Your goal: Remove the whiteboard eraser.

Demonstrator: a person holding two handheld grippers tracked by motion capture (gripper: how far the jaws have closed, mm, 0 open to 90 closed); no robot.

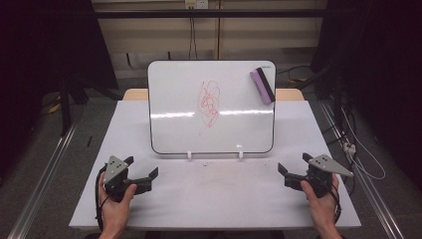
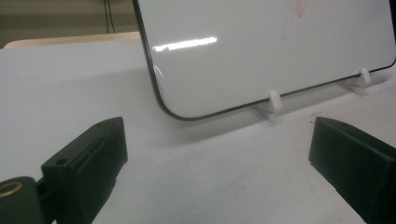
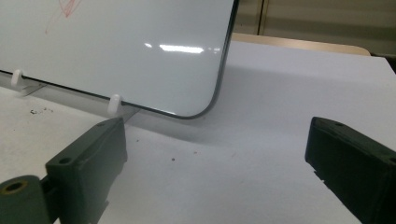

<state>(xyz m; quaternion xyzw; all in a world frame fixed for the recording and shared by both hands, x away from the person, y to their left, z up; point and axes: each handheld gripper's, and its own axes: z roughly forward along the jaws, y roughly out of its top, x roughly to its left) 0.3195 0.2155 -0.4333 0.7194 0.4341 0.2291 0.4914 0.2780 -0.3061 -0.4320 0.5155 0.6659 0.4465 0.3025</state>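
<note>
A whiteboard (image 1: 234,129) stands propped on two small white feet (image 1: 189,155) at the middle of the table, with a red scribble (image 1: 210,103) near its centre. A purple and black eraser (image 1: 262,85) clings to its upper right corner. My left gripper (image 1: 143,167) rests near the front left of the table, open and empty, with the whiteboard's lower corner (image 2: 168,109) ahead of it. My right gripper (image 1: 292,165) sits at the front right, open with nothing between its jaws, facing the whiteboard's other lower corner (image 3: 210,105).
The white table (image 1: 214,199) has dark specks (image 1: 219,172) in front of the board. Metal rails (image 1: 45,169) run along both sides on the floor, and cables (image 1: 358,149) lie at the right.
</note>
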